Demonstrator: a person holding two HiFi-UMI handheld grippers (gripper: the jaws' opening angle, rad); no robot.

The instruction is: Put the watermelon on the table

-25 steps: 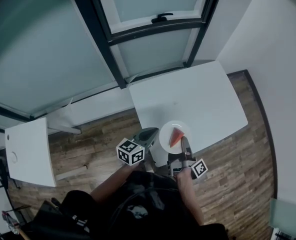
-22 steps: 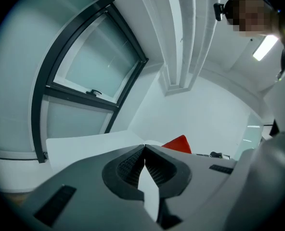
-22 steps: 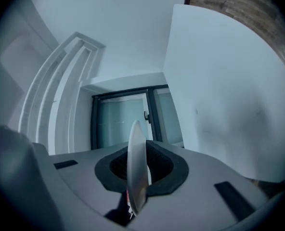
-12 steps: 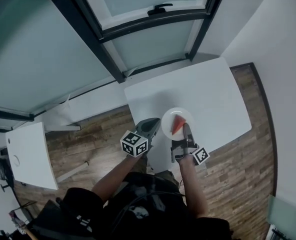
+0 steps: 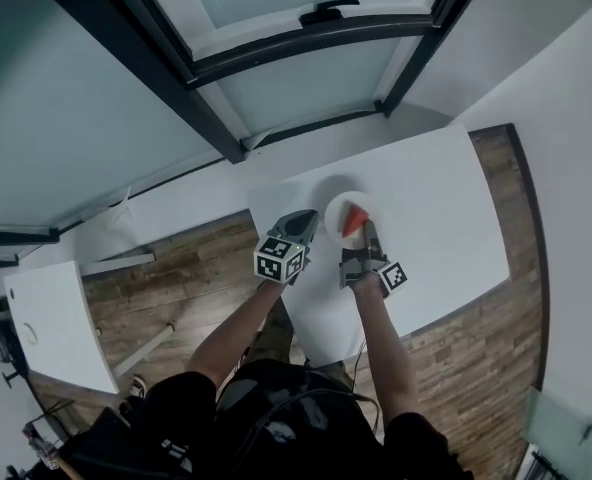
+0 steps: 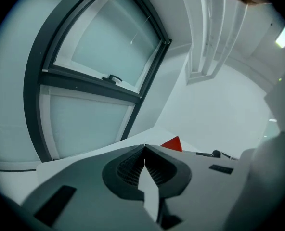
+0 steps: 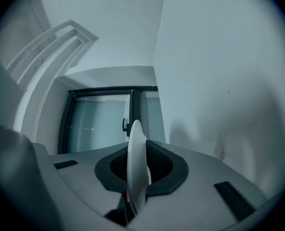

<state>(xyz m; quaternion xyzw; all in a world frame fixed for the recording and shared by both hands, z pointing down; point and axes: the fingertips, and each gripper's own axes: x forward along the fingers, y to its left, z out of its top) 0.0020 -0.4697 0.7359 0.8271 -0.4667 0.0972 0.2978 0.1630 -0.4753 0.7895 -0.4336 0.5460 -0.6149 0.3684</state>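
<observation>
Carrying step: right gripper (image 5: pixel 368 232) clamps the plate (image 5: pixel 334 208) by its rim, watermelon slice (image 5: pixel 354 220) aboard, above the table (image 5: pixel 446 218); left gripper (image 5: pixel 304 220) closed, empty; next move likely needs a level set-down, then release.

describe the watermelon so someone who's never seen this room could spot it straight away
Find the white table below the dark-framed window; over its left end is a round white plate, its rim pinched by the right gripper. The watermelon is the small red wedge on that plate, the only red thing among white and grey.
</observation>
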